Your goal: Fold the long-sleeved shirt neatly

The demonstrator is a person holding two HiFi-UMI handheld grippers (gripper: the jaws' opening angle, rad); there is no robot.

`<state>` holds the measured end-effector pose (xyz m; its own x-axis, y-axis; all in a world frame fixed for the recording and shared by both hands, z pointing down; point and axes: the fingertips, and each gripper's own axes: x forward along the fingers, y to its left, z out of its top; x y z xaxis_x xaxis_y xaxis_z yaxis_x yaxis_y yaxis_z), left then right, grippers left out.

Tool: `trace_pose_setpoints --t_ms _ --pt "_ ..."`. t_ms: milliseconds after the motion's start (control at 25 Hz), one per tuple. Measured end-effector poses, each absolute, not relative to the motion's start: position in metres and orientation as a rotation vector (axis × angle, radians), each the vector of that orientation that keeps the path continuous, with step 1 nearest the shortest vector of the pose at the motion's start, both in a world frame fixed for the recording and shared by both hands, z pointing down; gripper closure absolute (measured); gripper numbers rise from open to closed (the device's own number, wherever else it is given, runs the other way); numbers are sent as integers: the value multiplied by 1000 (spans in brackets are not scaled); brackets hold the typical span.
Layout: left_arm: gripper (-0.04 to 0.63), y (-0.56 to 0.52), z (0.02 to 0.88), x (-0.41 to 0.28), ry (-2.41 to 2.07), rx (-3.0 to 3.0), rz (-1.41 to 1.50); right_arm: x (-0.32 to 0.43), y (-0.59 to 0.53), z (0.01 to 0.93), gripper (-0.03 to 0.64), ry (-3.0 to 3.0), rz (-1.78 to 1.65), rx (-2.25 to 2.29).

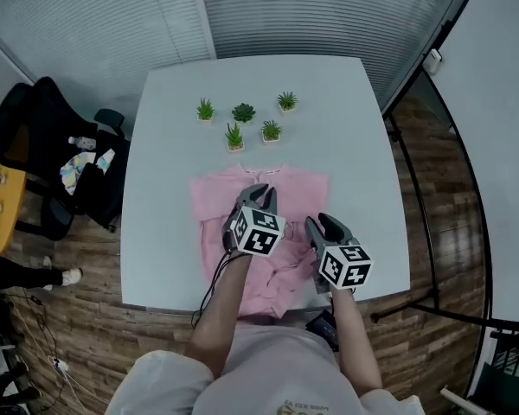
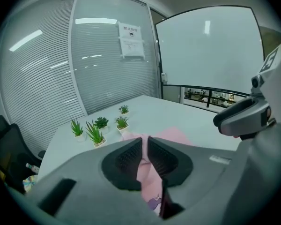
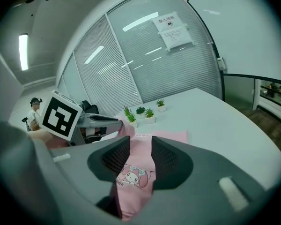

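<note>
Between the closely set jaws of the left gripper (image 2: 144,142) a fold of the pink shirt (image 1: 291,187) is pinched. The pads stand almost together with cloth filling the narrow gap, so this gripper is clenched on the shirt. Cloth hangs from the jaws back toward the camera in the left gripper view.

Right gripper (image 3: 140,142): jaws stand clearly apart, at about a middling spread. The shirt's front, with a cartoon print (image 3: 131,176), shows through the gap and looks flat below it. No cloth is seen pressed by either pad, so this gripper is recorded as released.

Position of the shirt: spread on the white table (image 1: 268,76), collar on the far side of both grippers, the near part bunched and rumpled under and between them. The lower edge reaches the table's near edge.

Pose: both forearms reach in from the person's side of the table. The left arm (image 1: 225,305) extends further, placing its gripper over the middle of the shirt, tilted downward. The right arm (image 1: 355,335) holds its gripper nearer the person, over the shirt's right lower part, just beside the left one and apart from it, also tilted downward.

Beyond both grippers, past the collar, five small potted plants (image 1: 244,112) stand in a cluster on the table, well apart from the shirt.
</note>
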<state>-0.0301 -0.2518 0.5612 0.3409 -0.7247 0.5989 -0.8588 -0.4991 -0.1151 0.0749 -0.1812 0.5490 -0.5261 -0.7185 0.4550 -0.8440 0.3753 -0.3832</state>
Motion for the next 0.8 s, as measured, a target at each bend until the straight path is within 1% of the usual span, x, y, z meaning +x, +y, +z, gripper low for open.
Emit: trace_pose_setpoints --t_ms 320,480,520,560,600,640,680,800 --pt "551 -255 598 0 -1372 2380 951 105 -172 564 474 -2375 902 1433" --pt "535 -253 612 17 -1327 2400 1010 116 -168 568 474 -2378 926 1431" --pt "521 -251 615 22 -1302 2405 1015 118 -167 569 474 -2379 931 1428" --pt "486 -249 618 29 -1269 2411 1009 120 -166 569 474 -2381 934 1425" --pt "419 -245 620 35 -1235 2418 994 121 -165 570 474 -2384 937 1421" --pt "377 -242 620 42 -1206 2428 975 123 -164 571 474 -2387 940 1417" --pt "349 -239 619 47 -1188 2438 959 124 -163 572 474 -2392 943 1411" --pt "331 -232 615 52 -1185 2455 960 126 -163 573 474 -2409 948 1391"
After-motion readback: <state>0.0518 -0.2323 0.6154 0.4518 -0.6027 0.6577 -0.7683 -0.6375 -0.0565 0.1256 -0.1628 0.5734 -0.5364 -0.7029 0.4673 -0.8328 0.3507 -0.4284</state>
